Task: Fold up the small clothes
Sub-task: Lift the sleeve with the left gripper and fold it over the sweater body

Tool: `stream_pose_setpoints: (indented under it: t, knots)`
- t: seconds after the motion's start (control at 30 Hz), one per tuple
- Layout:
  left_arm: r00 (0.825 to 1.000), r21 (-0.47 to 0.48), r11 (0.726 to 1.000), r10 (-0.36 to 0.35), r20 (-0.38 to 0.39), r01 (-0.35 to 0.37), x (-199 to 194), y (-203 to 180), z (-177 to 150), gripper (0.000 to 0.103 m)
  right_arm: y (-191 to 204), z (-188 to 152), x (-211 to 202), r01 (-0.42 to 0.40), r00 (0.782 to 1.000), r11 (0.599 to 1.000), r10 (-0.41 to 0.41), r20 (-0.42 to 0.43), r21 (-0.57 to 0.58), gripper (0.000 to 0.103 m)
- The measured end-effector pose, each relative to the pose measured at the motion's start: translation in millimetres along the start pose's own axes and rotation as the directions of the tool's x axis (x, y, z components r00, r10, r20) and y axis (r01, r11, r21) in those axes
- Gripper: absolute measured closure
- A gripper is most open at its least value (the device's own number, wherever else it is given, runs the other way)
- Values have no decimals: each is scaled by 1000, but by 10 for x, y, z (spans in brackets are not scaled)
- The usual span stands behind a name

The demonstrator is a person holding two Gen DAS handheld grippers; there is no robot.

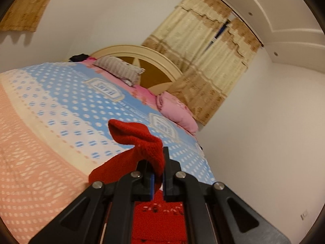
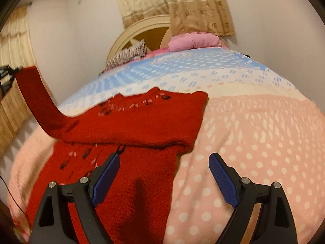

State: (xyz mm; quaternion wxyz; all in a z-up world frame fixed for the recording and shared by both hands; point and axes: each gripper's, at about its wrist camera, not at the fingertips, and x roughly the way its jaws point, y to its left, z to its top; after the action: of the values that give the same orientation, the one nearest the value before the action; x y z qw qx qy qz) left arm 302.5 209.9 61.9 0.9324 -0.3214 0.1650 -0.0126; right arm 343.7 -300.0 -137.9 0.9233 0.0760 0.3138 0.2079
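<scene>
A small red knitted sweater (image 2: 132, 126) with pale stitched marks lies partly folded on the bedspread (image 2: 254, 142). One red sleeve (image 2: 38, 99) rises off it to the upper left, where my left gripper (image 2: 15, 70) holds its end. In the left wrist view that gripper (image 1: 155, 158) is shut on the red sleeve (image 1: 140, 138), the cuff flopping over the fingers, with more red knit (image 1: 158, 219) below. My right gripper (image 2: 163, 160) stands open just above the sweater's lower right edge, nothing between its blue pads (image 2: 222, 178).
The bed carries a pink, cream and blue dotted spread, a striped pillow (image 1: 119, 70), a pink quilt (image 1: 176, 109) and a curved headboard (image 1: 142, 53). Beige curtains (image 1: 205, 46) hang behind. A white wall (image 1: 264, 132) runs along the bed's right side.
</scene>
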Motion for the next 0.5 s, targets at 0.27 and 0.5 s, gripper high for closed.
stream_pose_setpoints:
  t: [0.27, 0.5]
  knots:
    - [997, 60, 996, -67, -37, 69, 296, -602, -150, 99, -78, -57, 8, -20, 1000, 999, 20, -4, 47, 13]
    - [987, 77, 991, -96, -128, 106, 698, -949, -604, 99, -78, -75, 47, -23, 999, 999, 24, -24, 48, 13]
